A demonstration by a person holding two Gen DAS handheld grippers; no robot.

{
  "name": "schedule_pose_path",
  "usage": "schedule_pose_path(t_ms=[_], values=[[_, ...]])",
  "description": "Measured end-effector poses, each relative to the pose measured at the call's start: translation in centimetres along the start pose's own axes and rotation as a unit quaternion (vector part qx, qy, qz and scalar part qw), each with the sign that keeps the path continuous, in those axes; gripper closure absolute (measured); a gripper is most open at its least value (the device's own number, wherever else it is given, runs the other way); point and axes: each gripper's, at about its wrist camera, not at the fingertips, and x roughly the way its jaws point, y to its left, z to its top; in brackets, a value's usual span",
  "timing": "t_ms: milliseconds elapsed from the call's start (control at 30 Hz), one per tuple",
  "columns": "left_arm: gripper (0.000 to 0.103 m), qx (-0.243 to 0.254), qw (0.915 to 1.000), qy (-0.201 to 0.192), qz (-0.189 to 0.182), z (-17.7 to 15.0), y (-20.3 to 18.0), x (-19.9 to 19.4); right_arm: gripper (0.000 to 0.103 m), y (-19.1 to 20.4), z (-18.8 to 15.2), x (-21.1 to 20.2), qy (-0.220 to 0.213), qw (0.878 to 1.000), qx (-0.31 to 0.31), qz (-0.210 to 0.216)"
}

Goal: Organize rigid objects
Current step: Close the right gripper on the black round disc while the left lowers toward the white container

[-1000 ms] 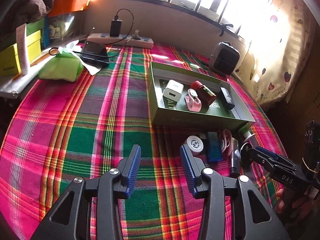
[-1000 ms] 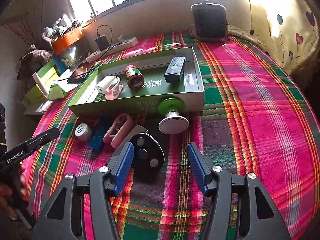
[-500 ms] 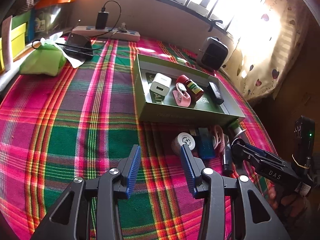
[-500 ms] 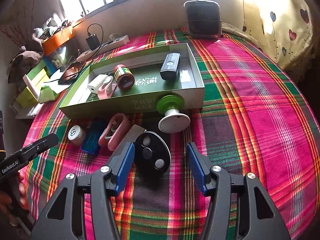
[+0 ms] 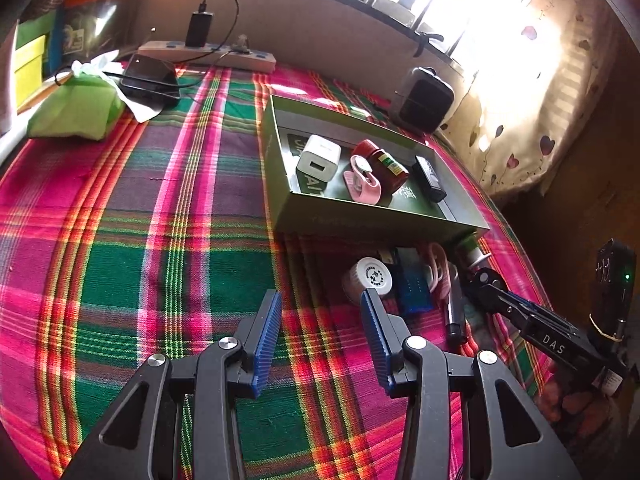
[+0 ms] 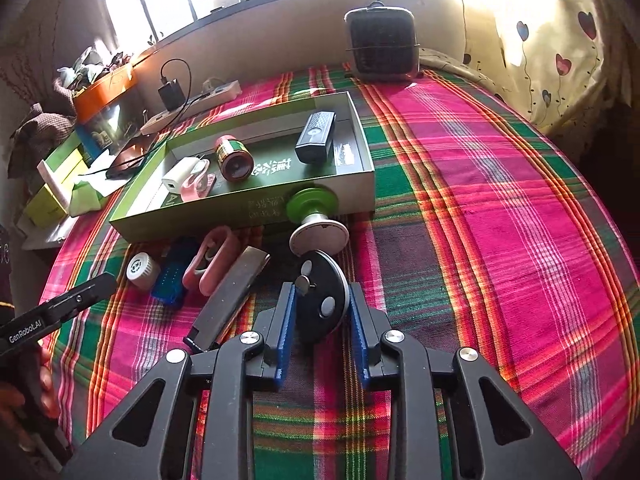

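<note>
Our right gripper (image 6: 322, 312) pinches the black disc (image 6: 325, 296) on the plaid cloth (image 6: 480, 240); our left gripper (image 5: 320, 320), marked "GenRobot.AI", hangs spread. Beyond, the green box (image 6: 248, 208) holds a white charger (image 6: 178, 176).

Readable lettering on the two handheld grippers

"DAS" stands in white on the black arm of the right gripper (image 5: 486, 280), seen to the right of the left claw; "GenRobot.AI" stands in white on the left gripper (image 6: 102, 282), left of the right claw. The green box's (image 6: 256, 210) characters are unreadable.
</note>
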Motion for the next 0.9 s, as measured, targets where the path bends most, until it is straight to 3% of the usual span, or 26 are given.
schedule_pose_path(t_ms=[533,900], values=[[0.060,0.031,0.9994,0.000,0.016,0.4,-1.6,0.1,0.076,-1.9,-0.6,-0.6,-0.003,0.999,0.021,0.029],[0.059,0.077,0.9949,0.022,0.061,1.0,-4.5,2.0,0.076,-2.7,-0.3,-0.3,0.003,0.998,0.021,0.059]])
